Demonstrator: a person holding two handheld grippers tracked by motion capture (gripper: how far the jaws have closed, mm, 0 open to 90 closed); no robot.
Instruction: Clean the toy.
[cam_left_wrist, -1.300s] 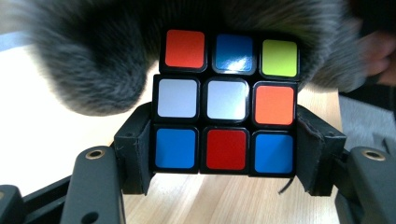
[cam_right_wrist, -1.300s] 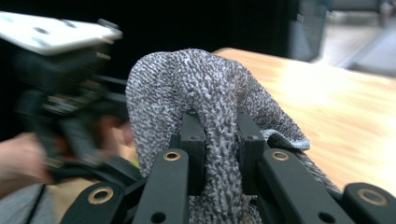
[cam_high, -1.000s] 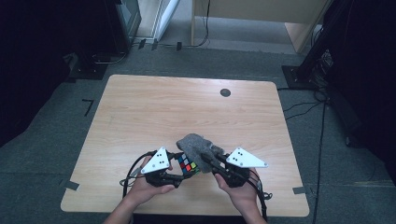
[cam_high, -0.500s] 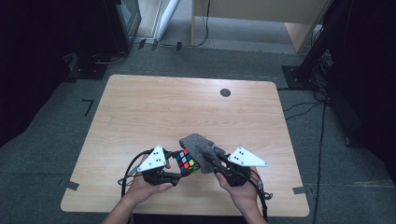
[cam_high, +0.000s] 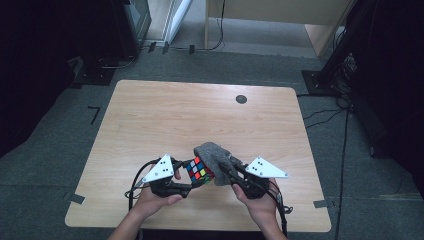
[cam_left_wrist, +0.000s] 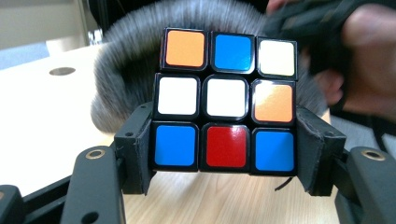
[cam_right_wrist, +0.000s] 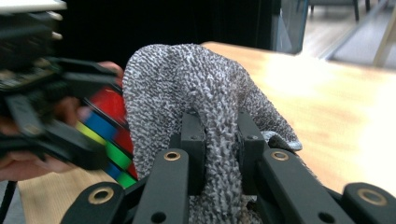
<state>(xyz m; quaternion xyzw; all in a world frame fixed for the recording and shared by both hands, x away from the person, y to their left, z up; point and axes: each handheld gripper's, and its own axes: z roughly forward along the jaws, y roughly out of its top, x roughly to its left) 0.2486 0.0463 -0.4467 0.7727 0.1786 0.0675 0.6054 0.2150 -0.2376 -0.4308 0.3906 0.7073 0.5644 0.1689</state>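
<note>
Near edge of the tabletop (cam_high: 150, 115), high view: both of the person's hands come in from the bottom, each with a gripper.

Left gripper (cam_high: 186, 176) grasps the puzzle cube (cam_high: 200, 170). In the left gripper view the fingers (cam_left_wrist: 135, 149) clamp the cube's bottom row from both sides, cube (cam_left_wrist: 228, 102) lifted off the wood, tilted a bit. Face toward the camera: orange, blue, white on top; white, white, orange in the middle; blue, red, blue at the bottom.

Right gripper (cam_high: 227, 172) is clenched on a grey knit cloth (cam_high: 215, 155). In the right gripper view the fingers (cam_right_wrist: 192, 140) pinch a fold of the cloth (cam_right_wrist: 196, 84) between them; the rest bulges up and over the fingertips and hangs to the right of them.

Cloth sits just beyond and beside the left fingers, pressed against the far side of the cube; in the left gripper view the grey cloth (cam_left_wrist: 126, 56), blurred, wraps behind the cube's top and left edge. In the right gripper view the cube (cam_right_wrist: 109, 135) shows left of the cloth, touching it, with red, blue, green, yellow stickers, blurred.

Farther out from both sets of fingers: bare wood, then a small dark round grommet (cam_high: 241, 99) near the far edge. Beyond the tabletop, grey carpet floor (cam_high: 350, 165) with cables (cam_high: 320, 117).
</note>
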